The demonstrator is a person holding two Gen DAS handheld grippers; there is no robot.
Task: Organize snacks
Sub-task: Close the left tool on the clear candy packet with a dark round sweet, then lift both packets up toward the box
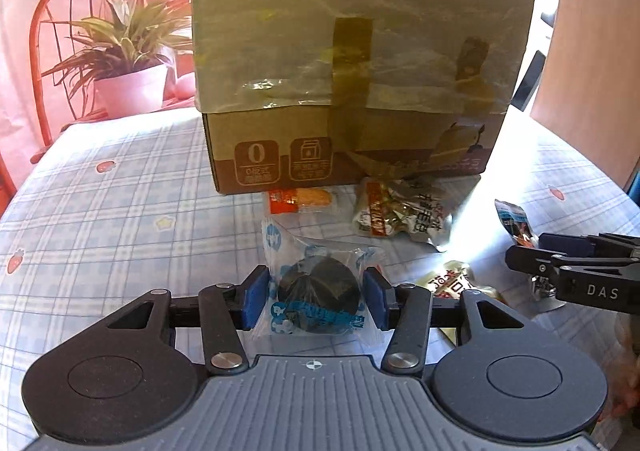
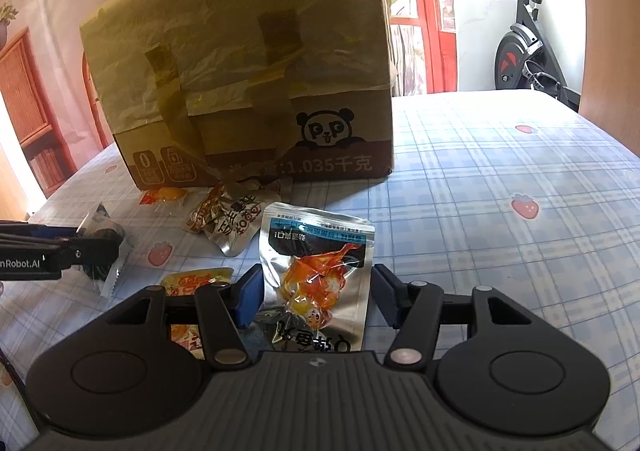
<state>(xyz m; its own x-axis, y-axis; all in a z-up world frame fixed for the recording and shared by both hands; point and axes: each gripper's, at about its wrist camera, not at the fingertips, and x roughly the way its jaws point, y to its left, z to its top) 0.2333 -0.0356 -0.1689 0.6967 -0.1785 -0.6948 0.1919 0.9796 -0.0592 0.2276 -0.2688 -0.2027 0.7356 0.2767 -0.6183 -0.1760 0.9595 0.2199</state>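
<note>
My left claw (image 1: 316,297) has its blue pads right against a clear wrapper holding a dark round cake (image 1: 318,293) and looks clamped on it; from my right camera the packet seems lifted off the cloth (image 2: 500,179). It looks light, crinkly and slick, and the cake could crumble, so I'd grip the disc's sides gently. My right claw (image 2: 316,301) stands half wide around a silver pouch (image 2: 316,271), left pad touching, right pad just clear. That's a flat, floppy foil; take it mid-body. Ahead of both claws is the taped box (image 1: 352,51), with more packets (image 1: 400,213) at its foot.
</note>
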